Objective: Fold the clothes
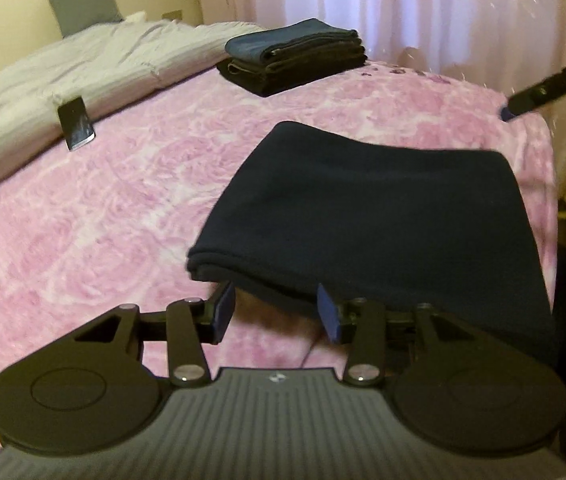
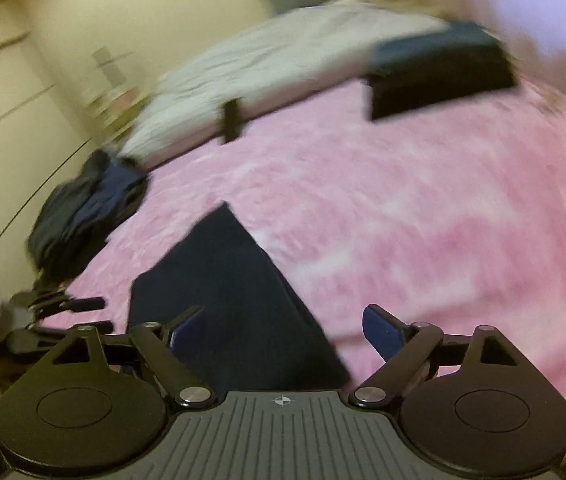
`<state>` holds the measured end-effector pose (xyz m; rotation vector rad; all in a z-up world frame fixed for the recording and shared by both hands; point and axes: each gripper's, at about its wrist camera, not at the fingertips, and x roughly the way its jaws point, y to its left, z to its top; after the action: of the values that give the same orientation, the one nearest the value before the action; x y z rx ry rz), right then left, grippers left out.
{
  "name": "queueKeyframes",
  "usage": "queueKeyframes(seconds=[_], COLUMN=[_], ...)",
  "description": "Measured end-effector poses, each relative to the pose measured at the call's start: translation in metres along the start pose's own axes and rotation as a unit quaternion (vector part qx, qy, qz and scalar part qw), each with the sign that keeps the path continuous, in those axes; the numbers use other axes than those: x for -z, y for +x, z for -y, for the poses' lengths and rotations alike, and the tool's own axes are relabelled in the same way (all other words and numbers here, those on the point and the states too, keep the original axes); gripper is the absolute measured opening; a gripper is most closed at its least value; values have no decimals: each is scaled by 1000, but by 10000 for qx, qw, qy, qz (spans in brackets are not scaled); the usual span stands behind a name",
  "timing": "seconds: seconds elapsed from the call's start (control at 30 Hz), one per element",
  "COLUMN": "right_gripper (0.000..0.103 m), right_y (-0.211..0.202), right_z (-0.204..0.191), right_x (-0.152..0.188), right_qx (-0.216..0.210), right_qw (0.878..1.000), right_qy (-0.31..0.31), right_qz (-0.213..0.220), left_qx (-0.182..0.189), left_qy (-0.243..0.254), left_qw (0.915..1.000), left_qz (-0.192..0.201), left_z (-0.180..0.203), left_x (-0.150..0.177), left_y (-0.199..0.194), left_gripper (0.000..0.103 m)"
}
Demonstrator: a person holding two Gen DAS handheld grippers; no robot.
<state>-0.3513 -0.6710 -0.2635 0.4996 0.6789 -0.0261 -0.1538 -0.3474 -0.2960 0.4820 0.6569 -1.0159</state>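
navy garment point(image 1: 367, 216): folded flat on the pink blanket point(image 1: 95, 240), right in front of both claws
left gripper point(image 1: 277, 312): released, jaws spread, just short of its near edge
right gripper point(image 2: 283, 330): released wide, hovering over it
folded stack point(image 1: 295, 56): 12 o'clock, well apart
unfolded pile point(image 2: 83, 208): 10 o'clock from the right claw

Spread right gripper point(image 2: 279, 330) over navy garment point(image 2: 235, 300)

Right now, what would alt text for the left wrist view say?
Open left tongs hover at the near edge of a folded navy cloth on a pink blanket. A stack of folded clothes sits farther back.
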Motion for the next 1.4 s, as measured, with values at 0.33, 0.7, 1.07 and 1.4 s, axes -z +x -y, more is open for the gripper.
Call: queueKeyframes(seconds=[0.33,0.7,1.07,1.4], right_gripper=[88,87,19,23], right_y=[190,277,201,-23], right_z=[24,53,74,114], right_x=[-82,-76,-52,97], right_qx=[-1367,-2496,-1888,1501], right_qw=[9713,9249,9641,9049], right_qy=[-709,-266,974,3529], right_qz=[-1811,-2857,-1591,1848], left_qx=[-263,-20,78,1105], left_qy=[-268,110,709,1605], left_qw=[9993,9978,9971,9802], left_qz=[5,-650,-282,353], left_z=[-3,-4,10,73], left_x=[-20,-31,-52,-70], left_y=[20,65,72,47], left_gripper=[40,40,40,40])
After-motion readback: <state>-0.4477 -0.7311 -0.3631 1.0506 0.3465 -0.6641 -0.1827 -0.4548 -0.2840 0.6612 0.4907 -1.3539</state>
